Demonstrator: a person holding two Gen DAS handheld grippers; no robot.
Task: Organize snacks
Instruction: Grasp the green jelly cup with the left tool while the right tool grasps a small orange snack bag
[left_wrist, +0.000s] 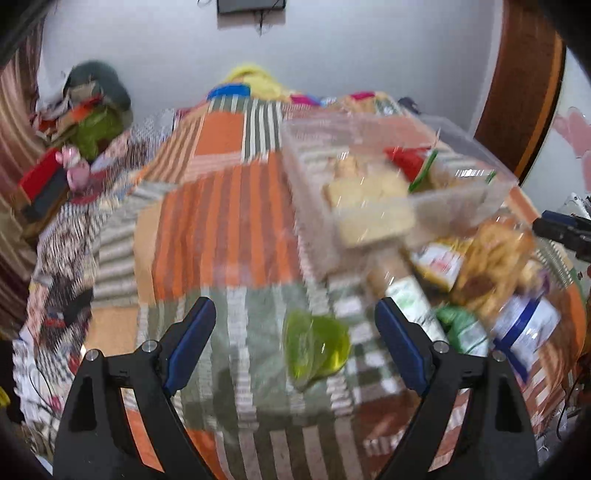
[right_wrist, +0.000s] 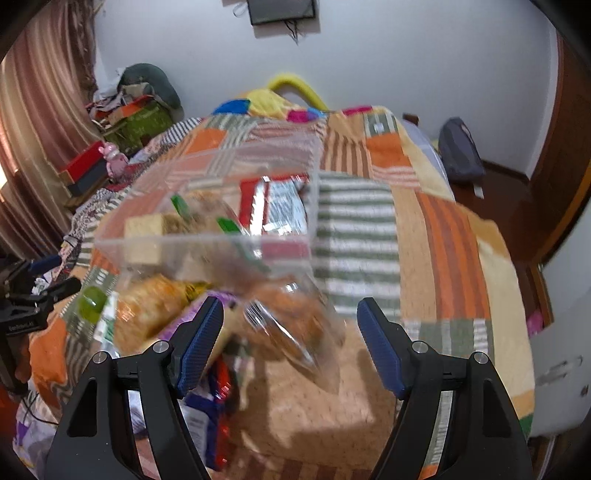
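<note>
Patchwork bed (left_wrist: 229, 221) carries everything. Clear plastic bin (left_wrist: 369, 206) sits mid-bed with some snacks already inside; loose snack packets (left_wrist: 491, 266) piled just in front of it. Left hand-held gripper (left_wrist: 295, 332) spread wide over a green packet (left_wrist: 314, 347). Right hand-held gripper (right_wrist: 290, 332) spread, empty, over a clear bag of fried snacks (right_wrist: 295, 325).

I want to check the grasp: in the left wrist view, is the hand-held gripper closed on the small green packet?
No: the left hand-held gripper stands wide open, and the green packet lies on the patchwork bedspread between its fingers, untouched.
</note>
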